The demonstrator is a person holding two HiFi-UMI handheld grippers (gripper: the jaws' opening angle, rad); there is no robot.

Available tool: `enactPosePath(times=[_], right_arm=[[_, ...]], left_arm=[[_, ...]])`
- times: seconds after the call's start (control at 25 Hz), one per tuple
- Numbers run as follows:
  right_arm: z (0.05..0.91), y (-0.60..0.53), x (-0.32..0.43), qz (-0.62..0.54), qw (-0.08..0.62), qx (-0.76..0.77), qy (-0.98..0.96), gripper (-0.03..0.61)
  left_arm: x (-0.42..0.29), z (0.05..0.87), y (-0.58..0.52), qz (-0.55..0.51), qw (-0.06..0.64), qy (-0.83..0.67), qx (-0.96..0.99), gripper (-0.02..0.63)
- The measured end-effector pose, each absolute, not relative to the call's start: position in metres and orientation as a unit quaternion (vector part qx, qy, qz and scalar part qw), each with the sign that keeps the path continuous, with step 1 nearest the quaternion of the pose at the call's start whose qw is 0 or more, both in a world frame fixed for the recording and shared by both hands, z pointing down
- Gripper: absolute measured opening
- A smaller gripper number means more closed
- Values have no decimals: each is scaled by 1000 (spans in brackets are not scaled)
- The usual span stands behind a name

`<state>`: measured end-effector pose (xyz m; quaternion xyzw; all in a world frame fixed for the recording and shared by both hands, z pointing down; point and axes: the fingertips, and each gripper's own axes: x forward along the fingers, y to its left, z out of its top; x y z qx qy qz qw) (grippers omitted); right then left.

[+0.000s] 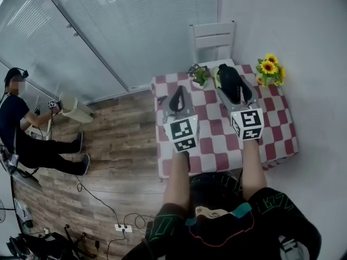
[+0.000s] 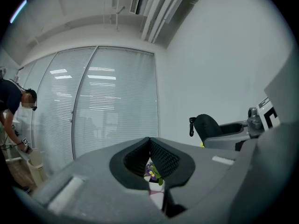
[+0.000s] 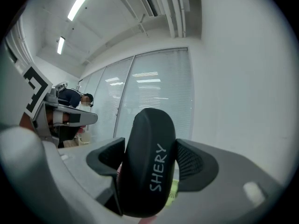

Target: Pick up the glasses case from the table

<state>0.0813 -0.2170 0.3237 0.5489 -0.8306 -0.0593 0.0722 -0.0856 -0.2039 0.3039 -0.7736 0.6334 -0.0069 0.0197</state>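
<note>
A black glasses case (image 3: 147, 164) with the word SHERY on it stands upright between the jaws of my right gripper (image 3: 148, 160), which is shut on it. In the head view the same glasses case (image 1: 230, 82) is held above the checked table (image 1: 217, 140), with my right gripper (image 1: 232, 85) around it. From the left gripper view the case (image 2: 209, 127) shows at the right, lifted. My left gripper (image 1: 177, 100) hangs over the table's left part, and its jaws meet at the tips with nothing between them (image 2: 150, 157).
A small potted plant (image 1: 199, 75) and a pot of sunflowers (image 1: 269, 69) stand at the table's far side. A white chair (image 1: 212, 40) is behind the table. A person (image 1: 27, 134) crouches on the wooden floor at the left, with cables nearby.
</note>
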Motion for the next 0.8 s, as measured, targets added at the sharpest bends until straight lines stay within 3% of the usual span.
enactPosePath(times=[0.8], right_arm=[[315,-210,81,-88,80,548,-828,344]], left_arm=[[-94,314,-201,0,12,639,-770,9]])
